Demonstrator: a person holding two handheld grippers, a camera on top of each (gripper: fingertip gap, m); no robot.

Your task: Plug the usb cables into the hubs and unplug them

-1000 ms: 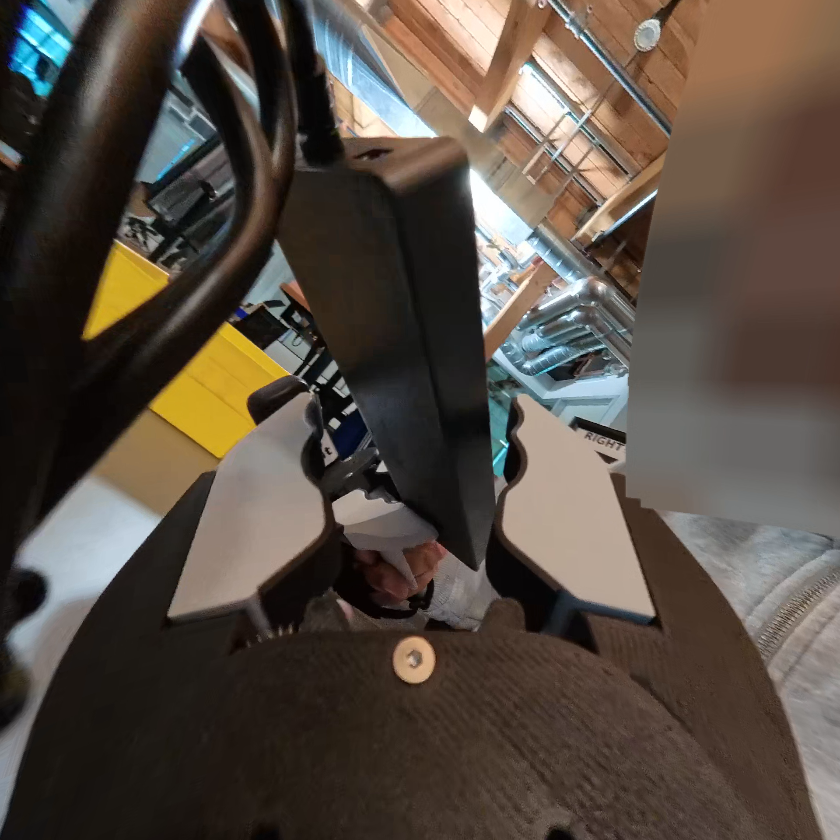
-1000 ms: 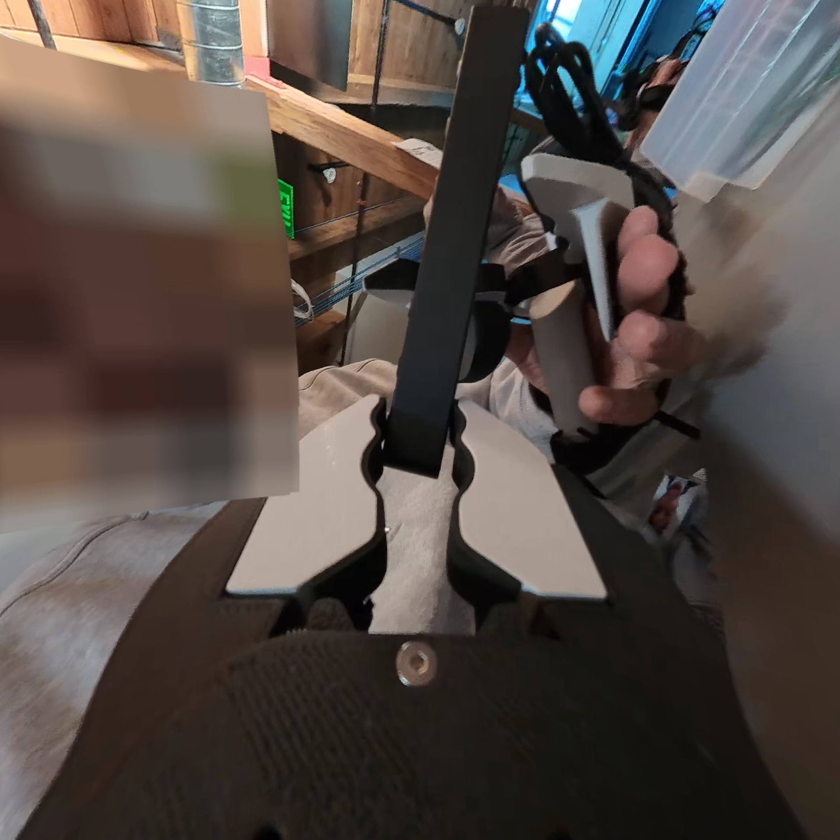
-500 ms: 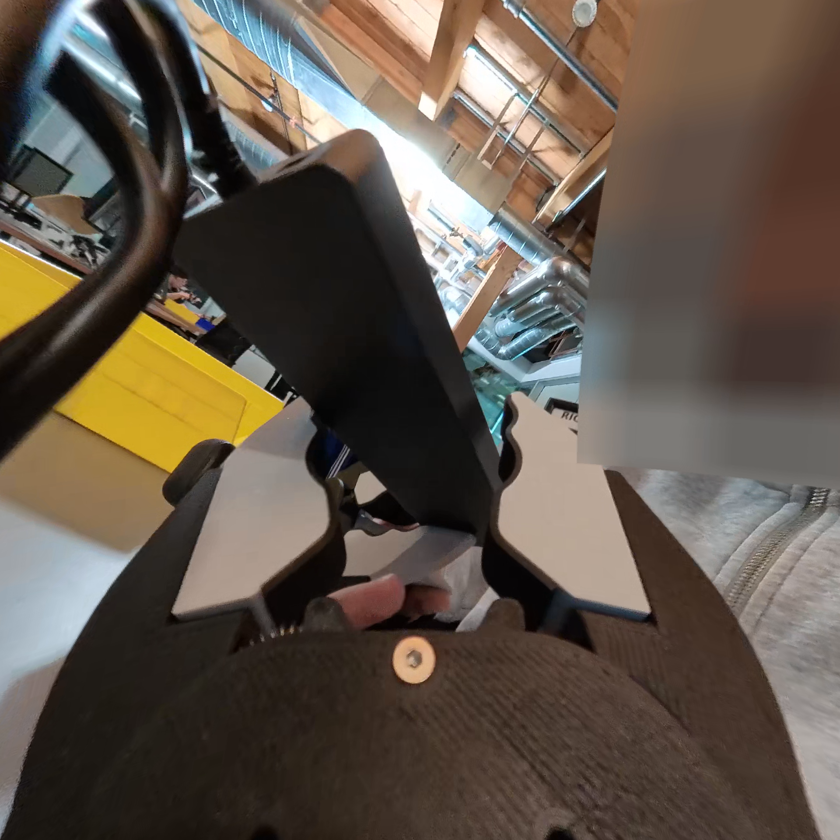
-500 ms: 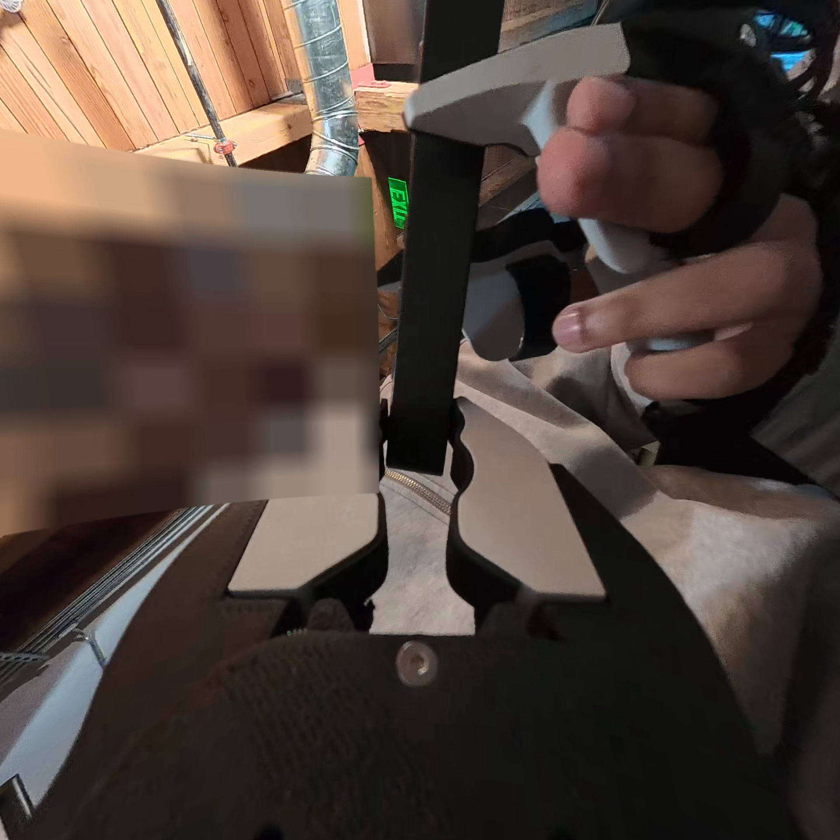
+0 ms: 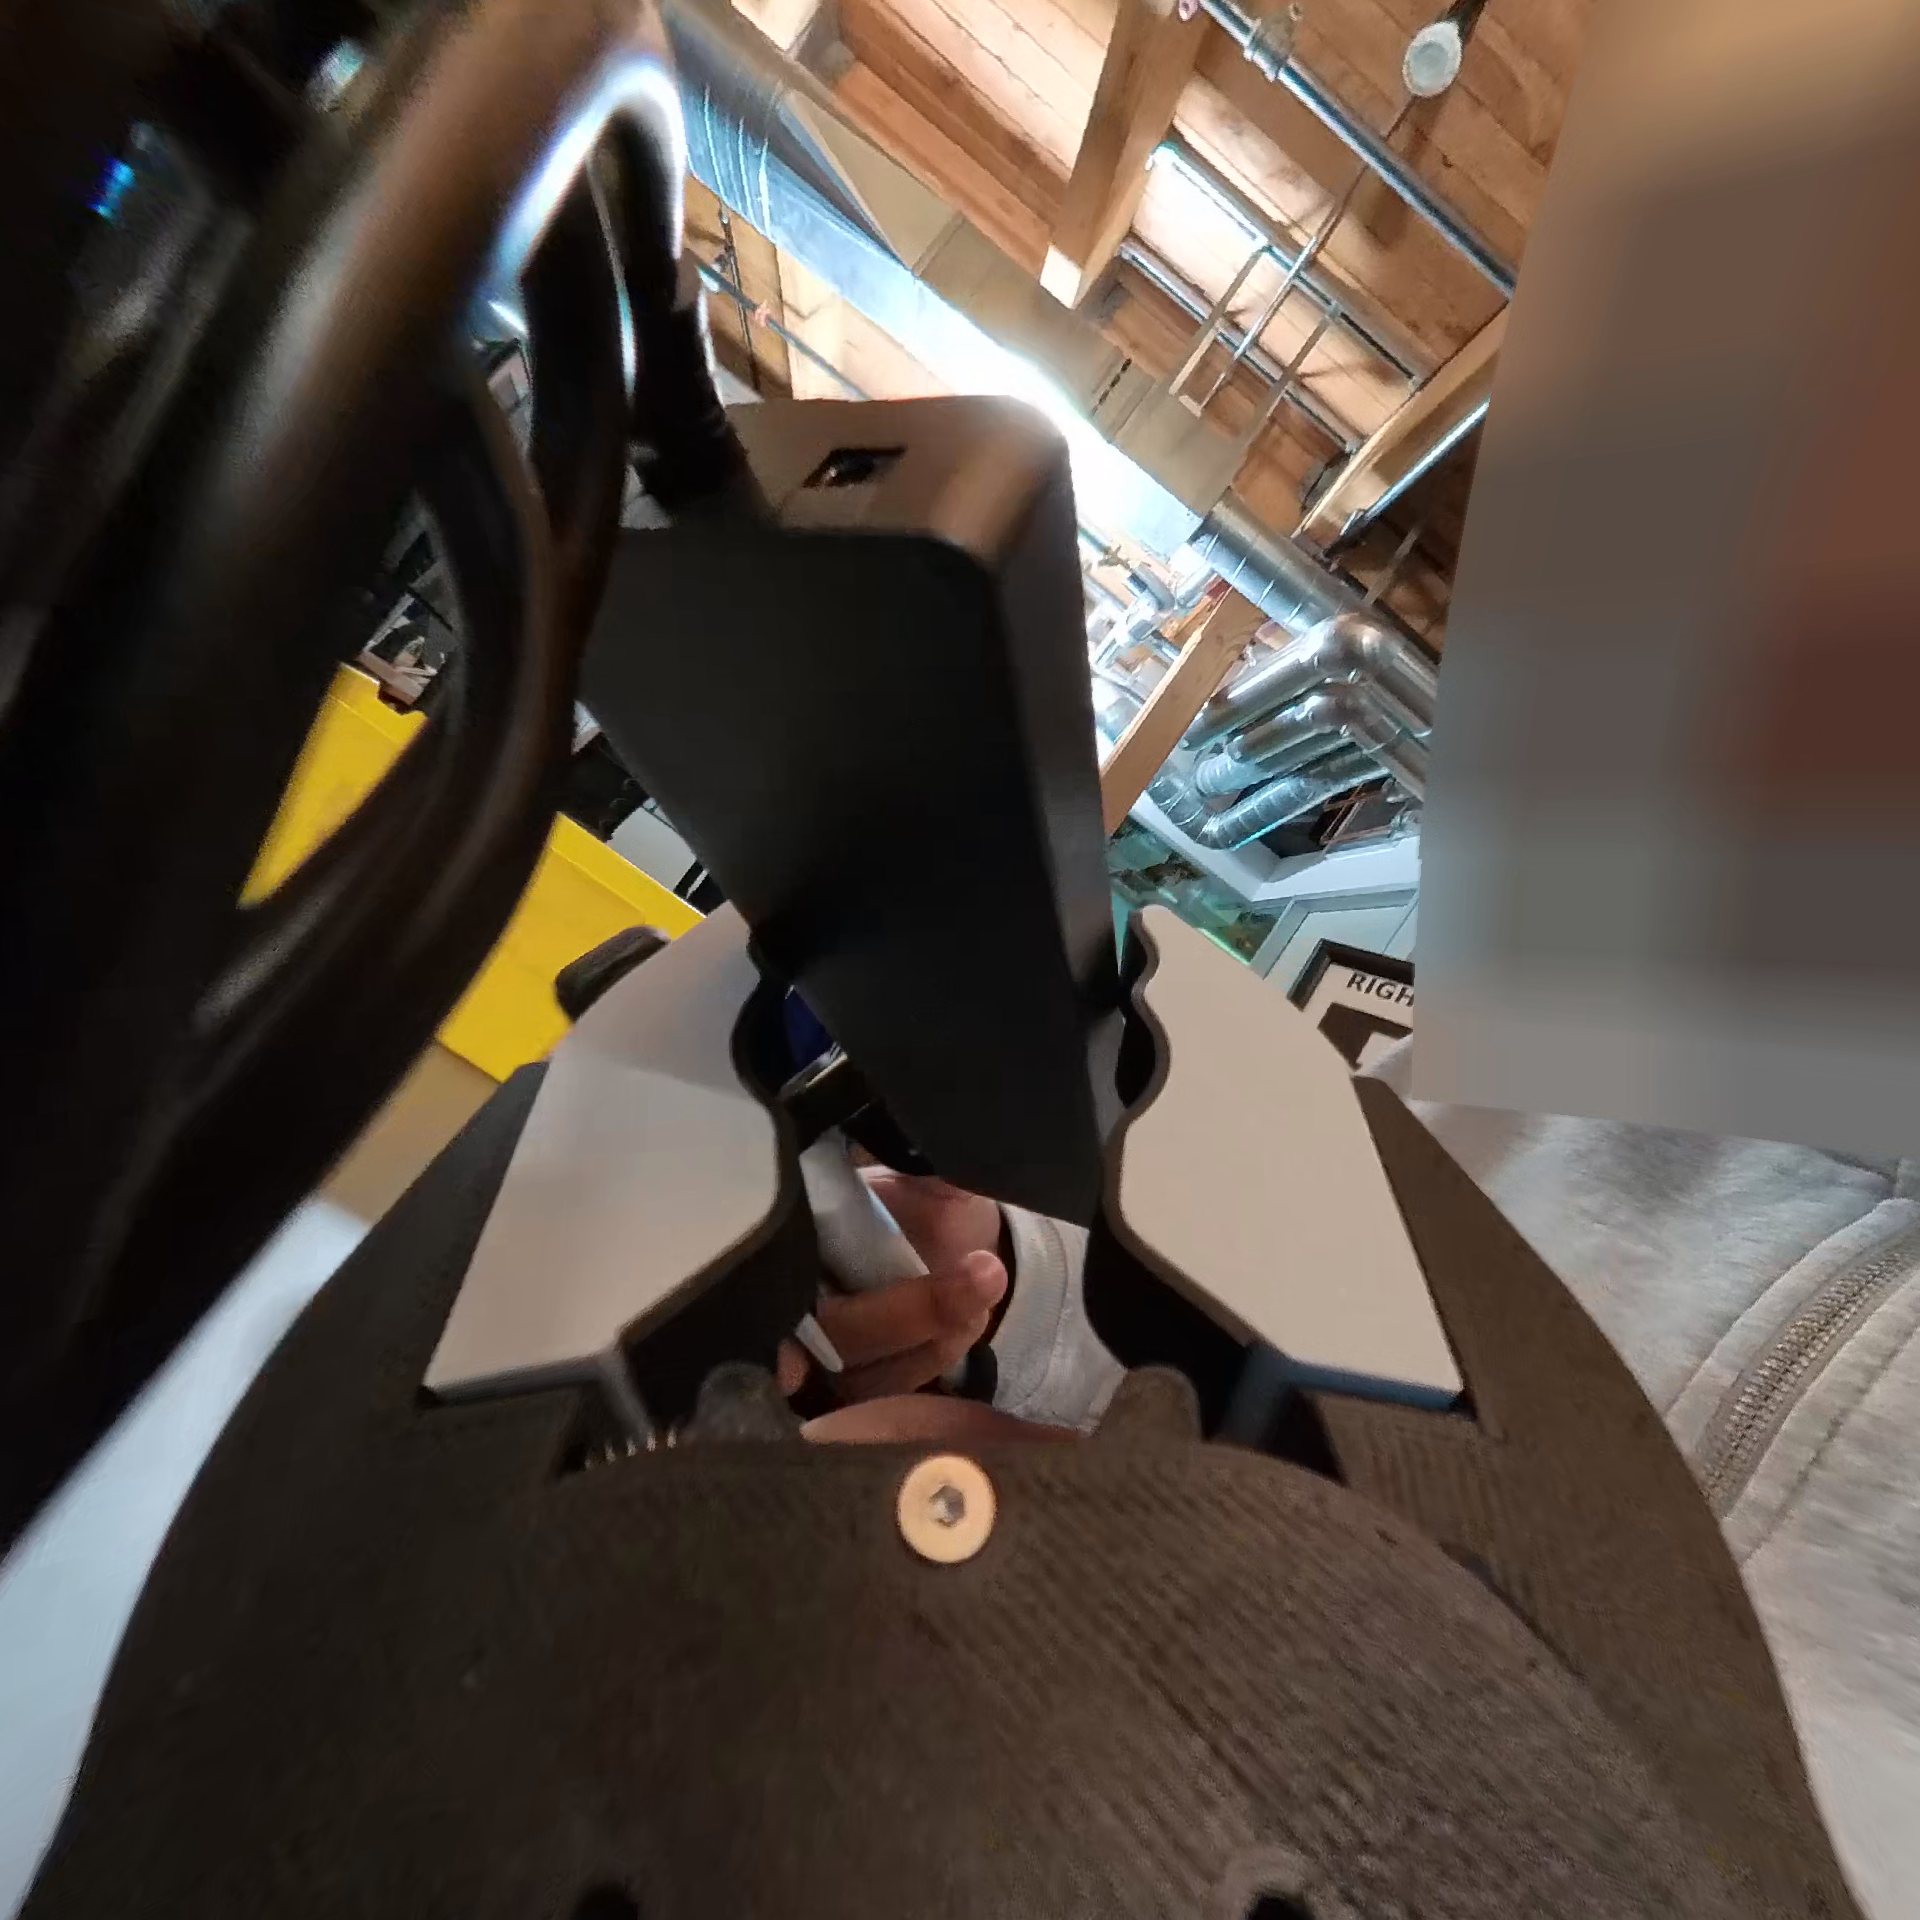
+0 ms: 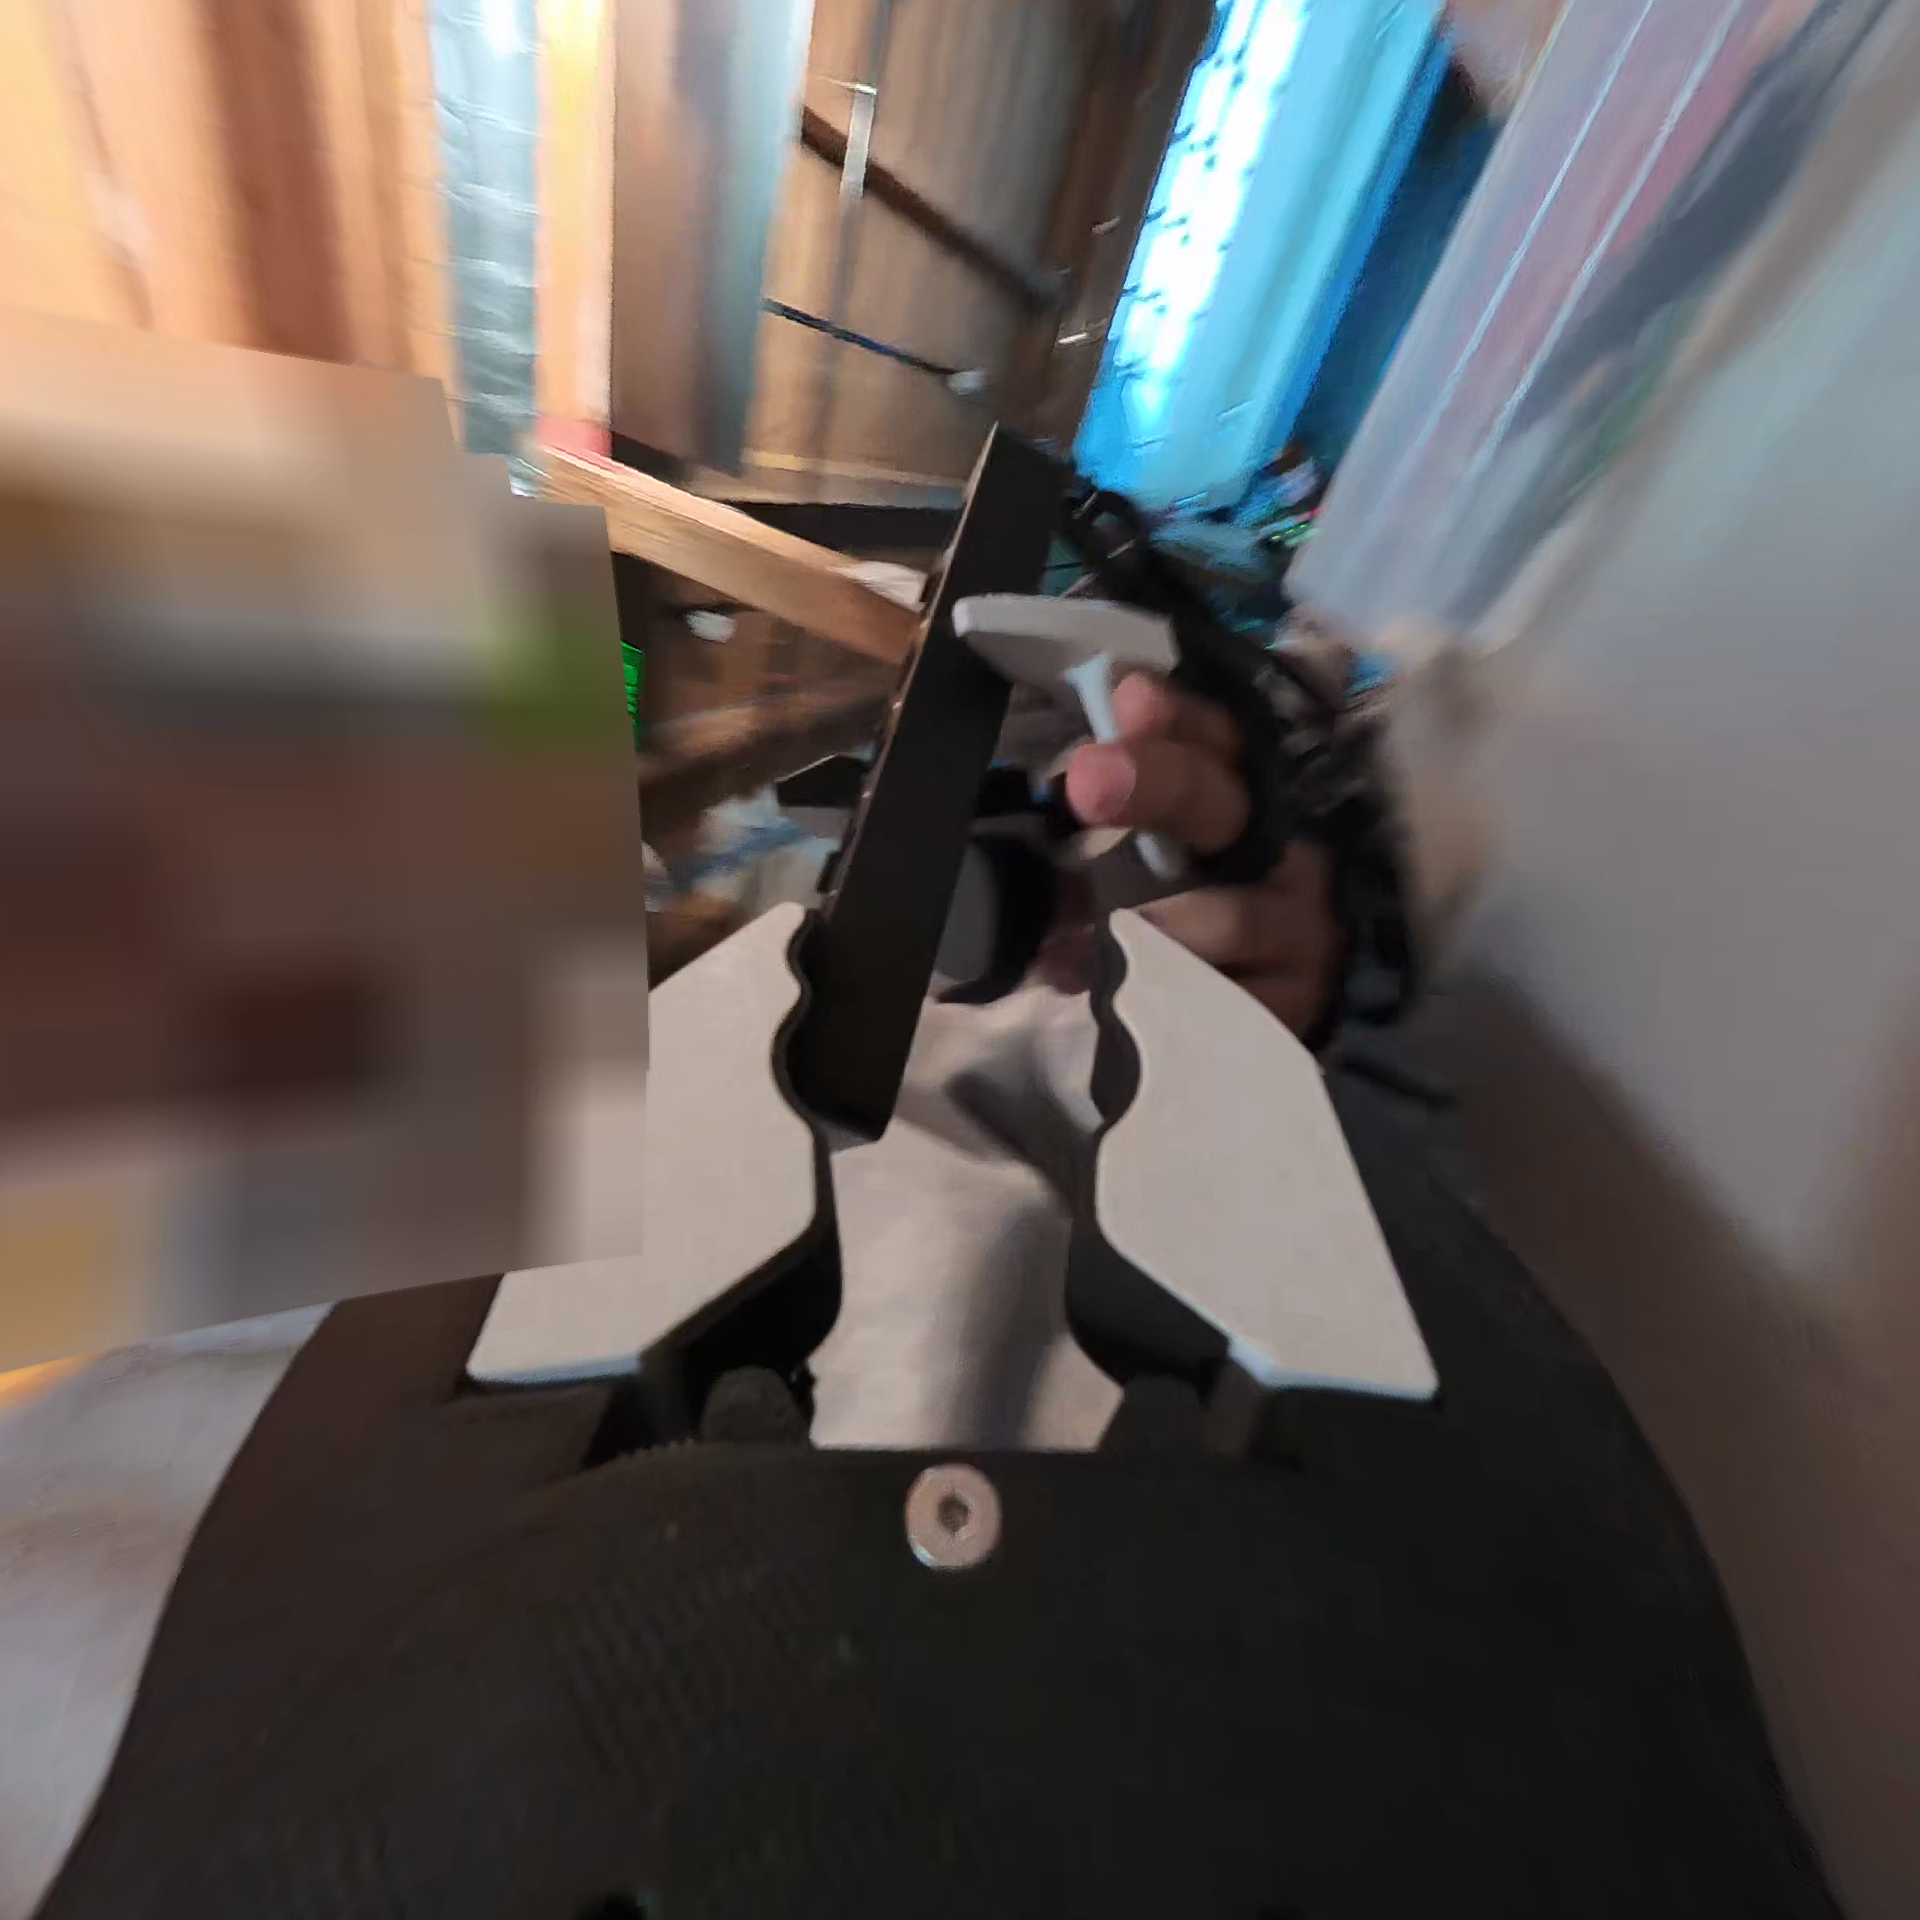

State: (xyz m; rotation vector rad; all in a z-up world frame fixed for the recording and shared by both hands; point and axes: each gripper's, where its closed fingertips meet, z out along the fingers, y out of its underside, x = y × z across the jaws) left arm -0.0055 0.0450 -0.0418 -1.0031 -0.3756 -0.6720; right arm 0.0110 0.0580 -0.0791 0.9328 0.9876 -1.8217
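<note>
A flat black USB hub (image 5: 862, 790) stands up between the fingers of my left gripper (image 5: 940, 935), which is shut across its lower end. A thick black cable (image 5: 312, 623) loops at the upper left and enters the hub's top end. In the right wrist view the same hub (image 6: 914, 831) shows edge-on and tilted. It leans on the left finger of my right gripper (image 6: 956, 925), whose jaws stand open with a gap on the right side. Beyond the hub, a hand (image 6: 1164, 790) holds the left gripper's handle.
Both views point upward at wooden beams and metal ducts (image 5: 1299, 665). Yellow bins (image 5: 540, 935) lie at the left. The person's grey zipped top (image 5: 1714, 1299) is close on the right. A hand (image 5: 914, 1320) shows below the hub. The right wrist view is motion-blurred.
My right gripper's jaws have opened and let go of the hub's thin edge. The hub now tilts against the right gripper's left finger. My left gripper keeps its hold; both views have swung.
</note>
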